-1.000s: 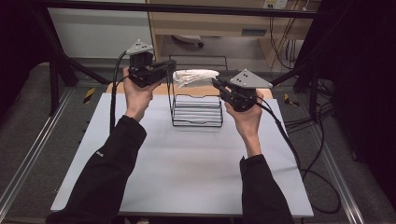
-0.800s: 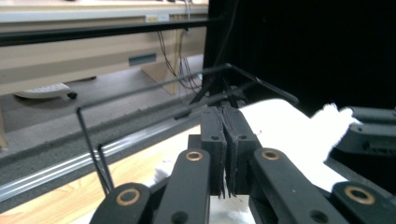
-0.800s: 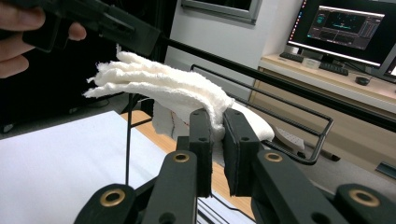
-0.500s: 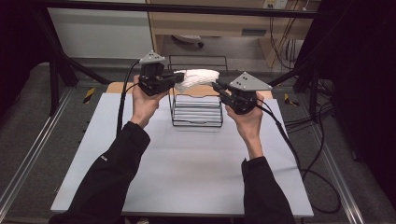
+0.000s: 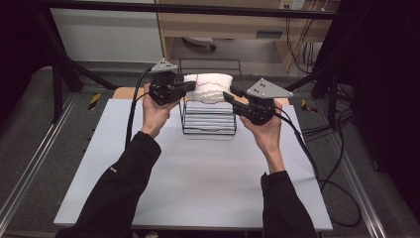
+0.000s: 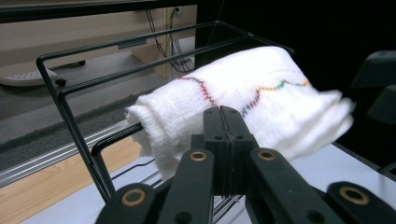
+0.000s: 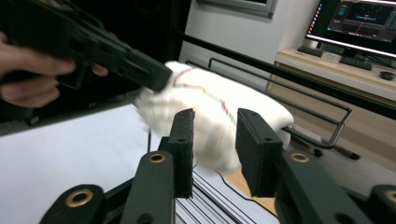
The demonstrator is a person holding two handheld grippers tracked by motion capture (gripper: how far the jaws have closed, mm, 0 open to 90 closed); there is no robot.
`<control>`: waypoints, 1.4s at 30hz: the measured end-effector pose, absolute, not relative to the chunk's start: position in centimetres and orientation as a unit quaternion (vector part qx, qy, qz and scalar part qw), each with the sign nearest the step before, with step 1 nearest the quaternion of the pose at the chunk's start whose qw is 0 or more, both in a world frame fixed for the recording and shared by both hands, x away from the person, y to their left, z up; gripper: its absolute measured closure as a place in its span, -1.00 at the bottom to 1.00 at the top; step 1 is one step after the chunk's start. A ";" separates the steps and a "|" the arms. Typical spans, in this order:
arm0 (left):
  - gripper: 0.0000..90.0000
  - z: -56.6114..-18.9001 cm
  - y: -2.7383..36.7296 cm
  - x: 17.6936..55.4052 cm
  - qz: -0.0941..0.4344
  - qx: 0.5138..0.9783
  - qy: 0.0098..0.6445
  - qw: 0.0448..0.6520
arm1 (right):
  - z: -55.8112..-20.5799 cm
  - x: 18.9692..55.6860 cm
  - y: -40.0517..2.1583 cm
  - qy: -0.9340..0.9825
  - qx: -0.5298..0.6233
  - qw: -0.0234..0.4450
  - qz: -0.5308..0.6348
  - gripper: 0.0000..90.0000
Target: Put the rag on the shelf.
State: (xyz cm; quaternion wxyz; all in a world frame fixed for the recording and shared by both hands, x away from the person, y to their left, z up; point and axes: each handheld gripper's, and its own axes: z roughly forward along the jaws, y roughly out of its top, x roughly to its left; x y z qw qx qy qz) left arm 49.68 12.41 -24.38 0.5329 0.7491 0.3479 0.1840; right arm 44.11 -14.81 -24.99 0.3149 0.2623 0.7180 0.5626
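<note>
A white towel, folded into a thick bundle with a thin zigzag of coloured stitching, lies across the top bars of a black wire rack. The rack stands on the far half of a pale table, midway between the 2 hands.

The left gripper comes in from the left at the height of the rack's top. In the left gripper view its 2 jaws meet flat against each other with no gap, right at the near face of the towel; whether any cloth is nipped between the tips I cannot tell. The rack's upper bars run off behind the towel to the left.

The right gripper reaches from the right, its tip just beside the towel's right end. In the right gripper view its jaws stand narrowly apart and have just been opening; the towel lies beyond the gap, blurred, and the pads do not press on it. The left gripper shows there too, its tip against the towel's far upper corner.
</note>
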 end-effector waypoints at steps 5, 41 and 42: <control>0.99 -25.2 12.2 49.8 0.185 0.753 0.347 0.527 | -24.9 44.4 -15.0 0.722 0.281 0.289 0.562 0.81; 0.62 -27.2 13.3 47.7 0.189 0.770 0.321 0.518 | -26.7 45.6 -14.6 0.724 0.329 0.270 0.543 0.41; 0.54 -27.4 13.5 47.4 0.190 0.773 0.319 0.515 | -26.7 45.4 -14.9 0.725 0.335 0.262 0.542 0.34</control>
